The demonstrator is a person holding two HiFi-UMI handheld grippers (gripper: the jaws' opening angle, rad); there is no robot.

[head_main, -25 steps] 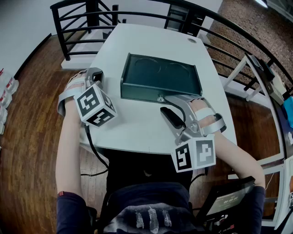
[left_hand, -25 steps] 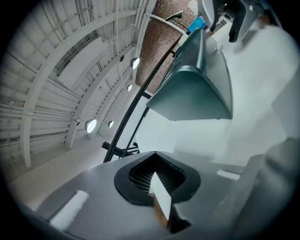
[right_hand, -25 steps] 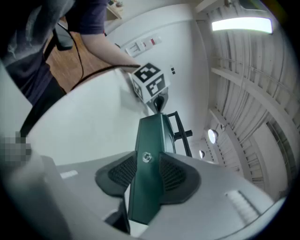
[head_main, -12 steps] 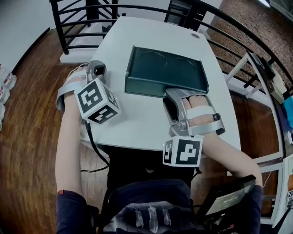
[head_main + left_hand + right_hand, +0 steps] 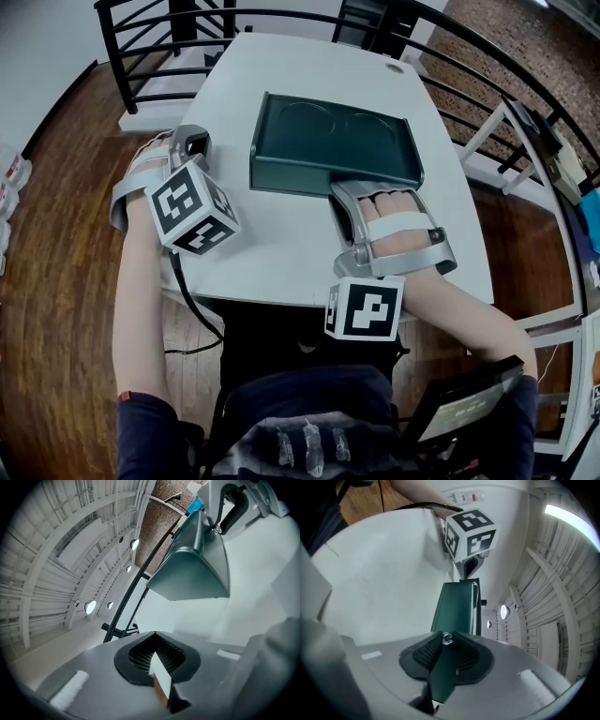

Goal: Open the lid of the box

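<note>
A dark green flat box (image 5: 337,141) lies on the white table (image 5: 272,253), its lid down. My right gripper (image 5: 342,192) is at the middle of the box's near side. In the right gripper view the lid's front edge (image 5: 457,609) runs between the pads, just below a small shiny latch knob (image 5: 447,638). The right gripper (image 5: 446,653) is closing, and both pads touch the green edge. My left gripper (image 5: 192,145) rests on the table to the left of the box, apart from it. The left gripper (image 5: 157,660) is shut and holds nothing, and the box (image 5: 192,569) lies beyond it.
A black railing (image 5: 141,37) curves round the table's far side. A small round disc (image 5: 394,67) sits at the table's far right corner. A dark screen (image 5: 459,412) is at the lower right, beside the person's lap. Wooden floor lies to the left.
My right gripper has moved forward from the table in front of the box onto its near edge, and its jaws have narrowed around that edge. The left gripper has barely moved.
</note>
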